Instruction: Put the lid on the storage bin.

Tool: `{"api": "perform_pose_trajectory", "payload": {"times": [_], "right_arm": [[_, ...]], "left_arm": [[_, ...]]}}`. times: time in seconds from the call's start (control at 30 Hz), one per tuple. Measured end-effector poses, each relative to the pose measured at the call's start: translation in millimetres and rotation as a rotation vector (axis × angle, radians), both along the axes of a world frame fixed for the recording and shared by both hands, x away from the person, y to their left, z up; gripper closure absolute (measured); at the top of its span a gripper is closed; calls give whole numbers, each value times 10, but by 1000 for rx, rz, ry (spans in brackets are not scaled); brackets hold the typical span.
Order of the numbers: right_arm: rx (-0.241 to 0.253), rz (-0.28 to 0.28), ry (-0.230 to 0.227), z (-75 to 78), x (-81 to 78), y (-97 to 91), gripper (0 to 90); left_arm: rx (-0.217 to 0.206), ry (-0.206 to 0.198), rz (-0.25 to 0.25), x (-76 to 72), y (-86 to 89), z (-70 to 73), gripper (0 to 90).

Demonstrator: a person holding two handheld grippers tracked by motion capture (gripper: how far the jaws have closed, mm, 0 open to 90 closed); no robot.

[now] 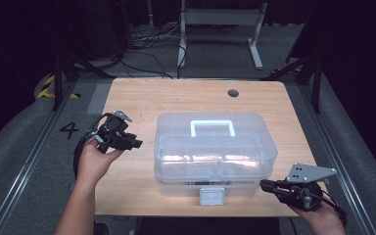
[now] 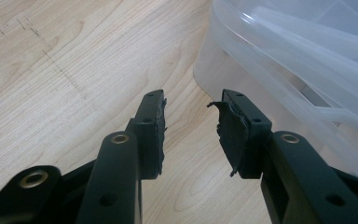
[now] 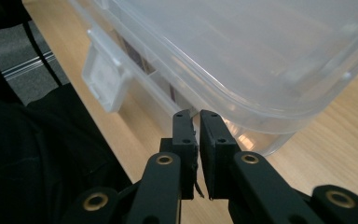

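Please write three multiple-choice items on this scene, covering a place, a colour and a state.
1. Where does the latch of the clear plastic box sit?
A. On the side nearest the person
B. On the far side
C. On top, beside the handle

2. What colour is the box's handle?
A. Red
B. White
C. Black

3. How do the jaws of the right gripper stand?
A. Wide apart around the handle
B. Clamped on the latch
C. Nearly together, with nothing between them

Answers: 1 A, as the high view shows the latch on the near wall by the table edge. 2 B, as the handle looks white on the lid. 3 C, as the right gripper view shows only a slim gap.
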State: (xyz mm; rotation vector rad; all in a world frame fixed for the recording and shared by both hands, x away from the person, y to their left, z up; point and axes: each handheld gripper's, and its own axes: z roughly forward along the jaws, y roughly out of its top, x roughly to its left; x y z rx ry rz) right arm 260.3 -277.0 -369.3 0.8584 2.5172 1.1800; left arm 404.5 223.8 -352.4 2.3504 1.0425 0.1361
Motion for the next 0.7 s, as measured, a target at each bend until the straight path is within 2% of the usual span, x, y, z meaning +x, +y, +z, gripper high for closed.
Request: {"api": "perform_pose_trajectory", "payload": {"times": [0.13,0.2,0.33,0.5,0.57,0.63,0.7], "right_arm": [[12,-10,-5,-16,-9,-21,839],[23,-9,9,-11,6,-43,839],[18,-6,-4,3,-1,-37,834],[48,1,-26,136,7,-110,818],[56,-5,-31,195,13,-165,784],[77,-19,-41,241,20,-233,675],[83,-34,-43,276,40,-302,631]], "left_arm": [[0,1,-4,2,-2,3,608],[3,0,-7,1,-4,5,609],[-1,0,-1,0,0,-1,608],[-2,-14,7,-19,13,7,600],[3,-15,10,-29,27,3,585],[-1,-13,23,-48,42,-9,570],[0,-15,23,-65,67,-20,556]]}}
